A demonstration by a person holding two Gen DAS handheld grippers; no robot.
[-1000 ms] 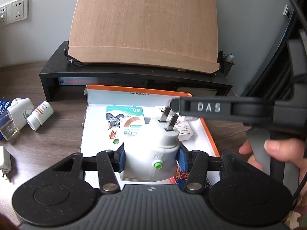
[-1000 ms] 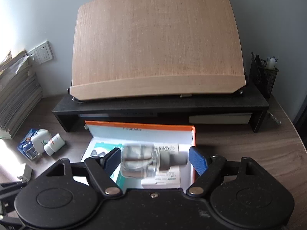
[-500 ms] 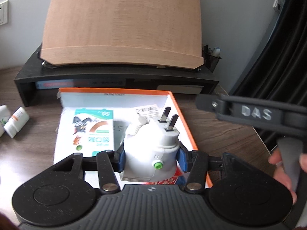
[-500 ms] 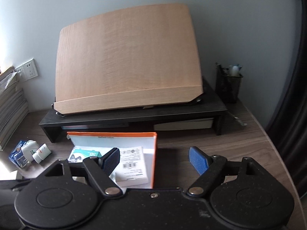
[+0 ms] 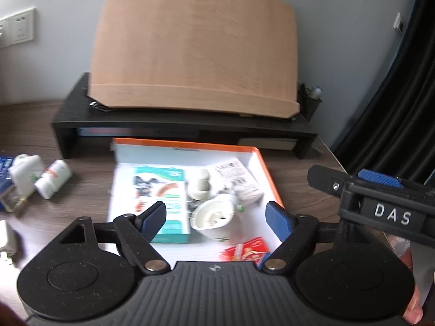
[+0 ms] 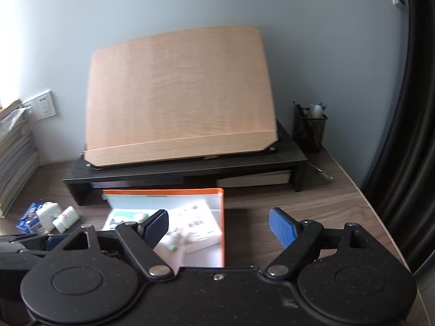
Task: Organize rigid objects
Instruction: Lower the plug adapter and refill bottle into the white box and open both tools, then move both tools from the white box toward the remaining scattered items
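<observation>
Left gripper is opening, pads clear of the white plug adapter, which lies on its side in the orange-rimmed box w/ nothing gripping it. Right gripper also opening, nothing between its jaws. Already in the box: teal carton, dropper bottle, white carton, red packet. Left to sort, prob.: white bottles etc. on the desk, well apart from the box.
</observation>
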